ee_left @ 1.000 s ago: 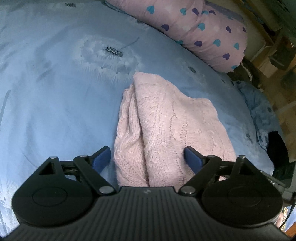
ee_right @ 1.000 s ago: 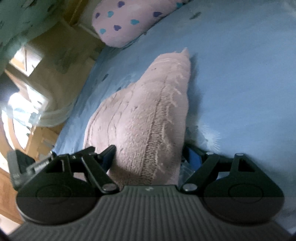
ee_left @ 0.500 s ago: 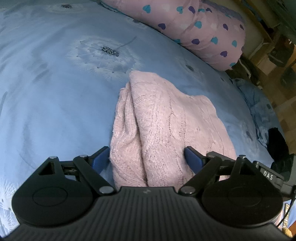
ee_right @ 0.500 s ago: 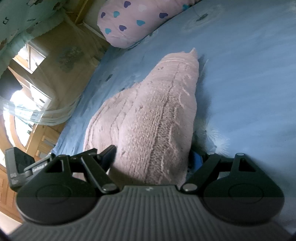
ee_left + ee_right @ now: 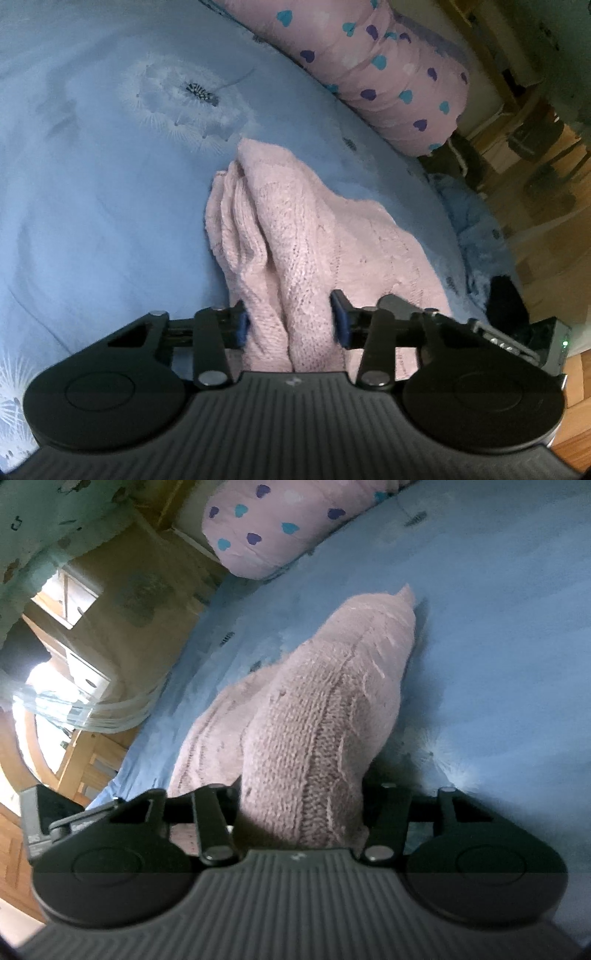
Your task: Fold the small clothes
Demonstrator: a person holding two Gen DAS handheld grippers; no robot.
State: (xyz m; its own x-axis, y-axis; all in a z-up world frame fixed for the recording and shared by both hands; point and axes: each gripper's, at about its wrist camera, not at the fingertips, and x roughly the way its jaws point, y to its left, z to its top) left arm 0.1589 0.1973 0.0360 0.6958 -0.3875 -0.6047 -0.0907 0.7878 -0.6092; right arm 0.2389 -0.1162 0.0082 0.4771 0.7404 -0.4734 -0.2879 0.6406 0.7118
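Observation:
A pink cable-knit sweater [image 5: 306,236] lies folded lengthwise on the blue bedspread [image 5: 92,184]. My left gripper [image 5: 290,323] has closed on its near edge, bunching the knit between the blue pads. My right gripper [image 5: 299,805] is also shut on the sweater [image 5: 325,709] at its other near corner, and the knit rises in a ridge from the jaws. The right gripper's body shows at the lower right of the left wrist view [image 5: 517,332].
A pink pillow with heart print [image 5: 376,66] lies at the far side of the bed, also in the right wrist view [image 5: 280,524]. The bed's edge drops to a wooden floor [image 5: 546,236] on the right. Wooden furniture and a bright window [image 5: 55,701] stand beyond.
Both grippers have closed from open onto the sweater's near edge. The knit has bunched and lifted slightly between the jaws.

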